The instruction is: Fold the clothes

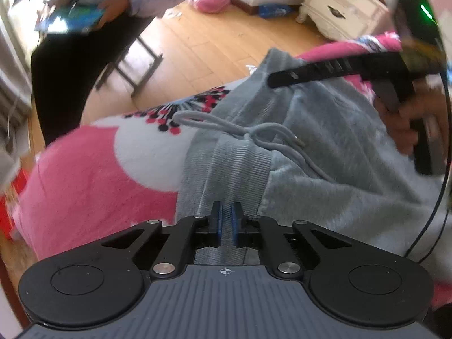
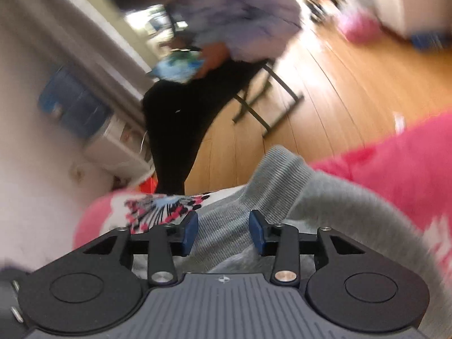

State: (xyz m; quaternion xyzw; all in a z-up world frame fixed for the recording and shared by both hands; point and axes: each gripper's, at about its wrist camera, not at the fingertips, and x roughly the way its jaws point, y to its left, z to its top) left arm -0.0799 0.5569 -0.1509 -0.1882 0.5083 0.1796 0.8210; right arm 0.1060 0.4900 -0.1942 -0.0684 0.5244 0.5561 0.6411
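The grey sweatpants (image 1: 325, 147) lie on a pink blanket (image 1: 84, 183), spreading from the left gripper (image 1: 226, 220) toward 12 and 2 o'clock in the left wrist view. The left gripper's jaws are pressed together, pinching the ribbed waistband (image 1: 237, 163); its drawstring (image 1: 214, 124) lies loose at 12 o'clock, just beyond the pads. At 2 o'clock the right gripper (image 1: 285, 79) reaches in over the cloth, held by a hand (image 1: 406, 121). In the right wrist view the right gripper (image 2: 223, 231) points steeply down with its jaws spread, a ribbed grey cuff (image 2: 271, 175) running between the blue pads (image 2: 190, 228); whether they touch it cannot be told. At 11 o'clock a seated person (image 2: 203, 36) is blurred. No containers can be made out with contents.
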